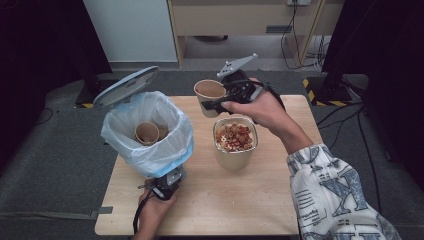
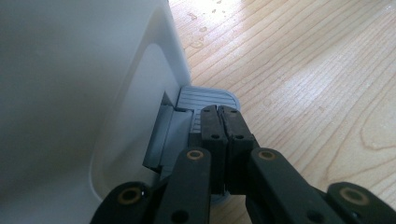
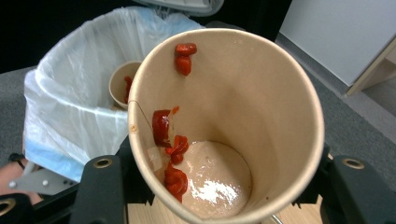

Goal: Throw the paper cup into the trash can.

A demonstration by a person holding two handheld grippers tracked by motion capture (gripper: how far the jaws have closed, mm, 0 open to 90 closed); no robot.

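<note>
Brown paper cup (image 1: 209,95) is pinched across its body by the jaws of the right gripper (image 1: 220,104), held above the far middle of the worktop (image 1: 260,200), just beyond the food container (image 1: 235,142). In the right gripper view the cup (image 3: 224,121) is nearly empty – a few red scraps cling to its inner wall and a wet film coats the bottom. It points toward the lined bin (image 1: 147,132) at the left, where a second cup (image 1: 147,133) already lies in the bag. The bin's lid (image 1: 125,86) stands raised.

Left gripper (image 1: 167,186) sits at the near foot of the bin; its jaws are pressed together with nothing between them, and their tips bear down on the grey pedal (image 2: 205,100) in the left gripper view. Judgement: this pressure is what props the lid open.

Step in hand, as I read it – carry the emptied cup to the left and drop it into the bin.

Notes for doing it well:
- Keep the left jaws steady on the pedal until the cup is released; easing off early would likely bring the lid down on the cup.
- Travel with the cup roughly upright so the wet residue stays inside.
- Pass clear of the bag's rim; snagging the thin plastic could pull the liner in.
- Spread the right jaws only once the cup is over the bag's mouth, low enough that it does not bounce out.
</note>
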